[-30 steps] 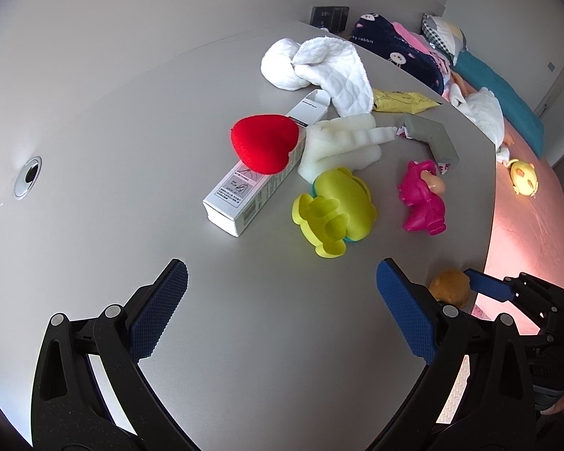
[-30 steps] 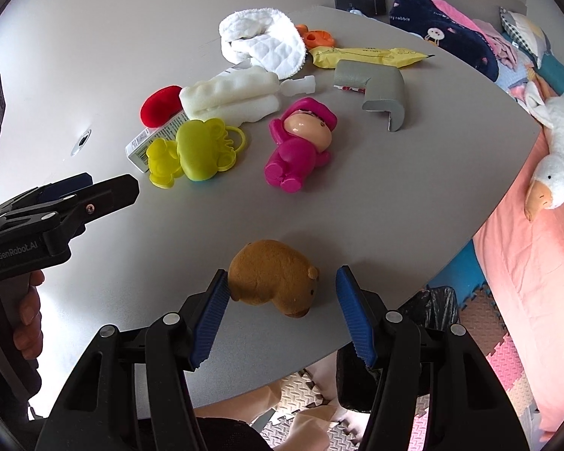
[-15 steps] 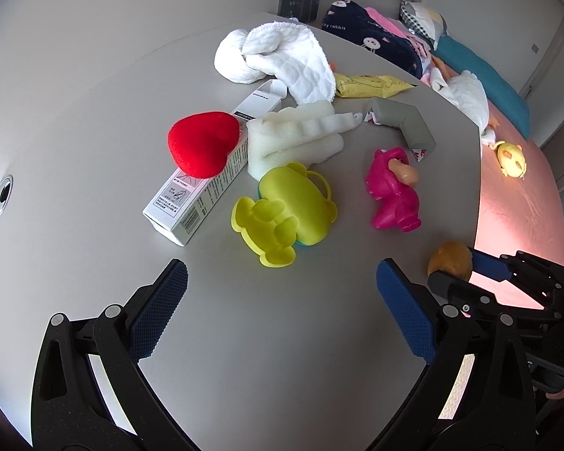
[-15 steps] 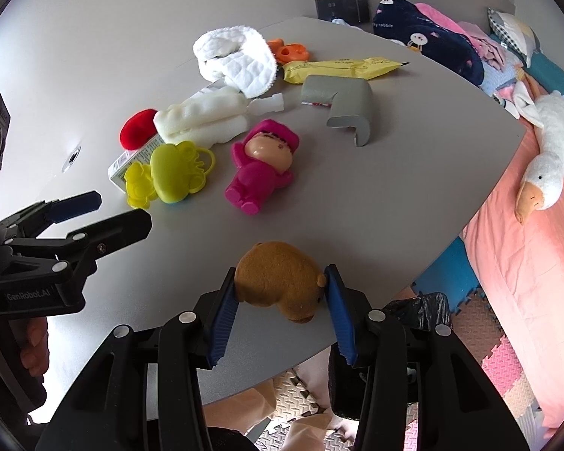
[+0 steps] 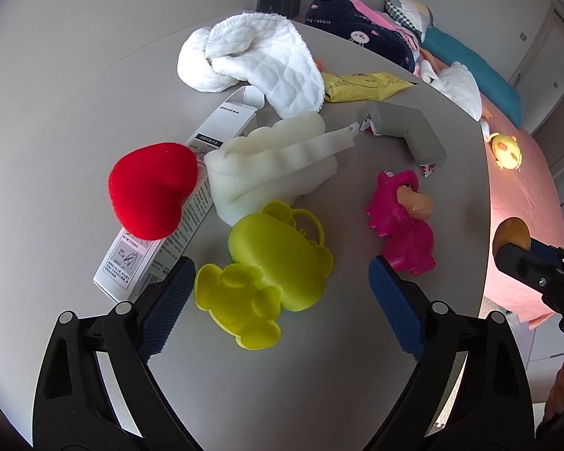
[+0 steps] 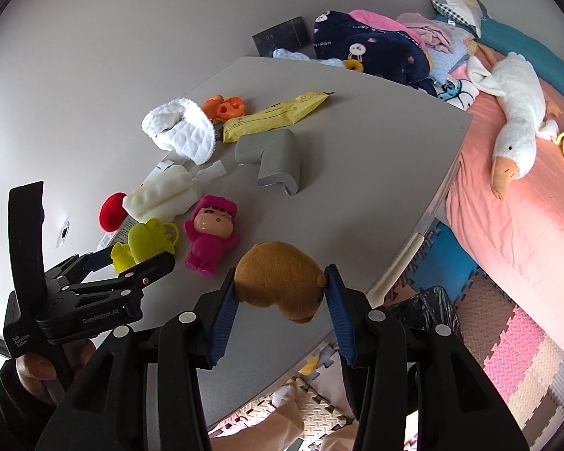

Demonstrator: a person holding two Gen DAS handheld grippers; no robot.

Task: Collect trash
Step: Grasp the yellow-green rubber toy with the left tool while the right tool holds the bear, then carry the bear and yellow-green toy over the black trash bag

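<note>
Right gripper [image 6: 280, 291] pinches the brown plush bear [image 6: 282, 278] (above the counter [image 6: 349, 188] edge); left gripper [image 5: 278, 293] spread, yellow toy [image 5: 270, 270] between its fingers.

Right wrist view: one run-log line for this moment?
right gripper: shut on brown plush bear, lifted | left gripper: open around yellow toy | table: cluttered

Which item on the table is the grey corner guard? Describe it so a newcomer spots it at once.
Start at the grey table and find the white quilted cloth near its far edge. Just in front of the long yellow packet beside that cloth lies the corner guard. It is the only grey, L-shaped piece of foam; everything around it is white or brightly coloured.
</note>
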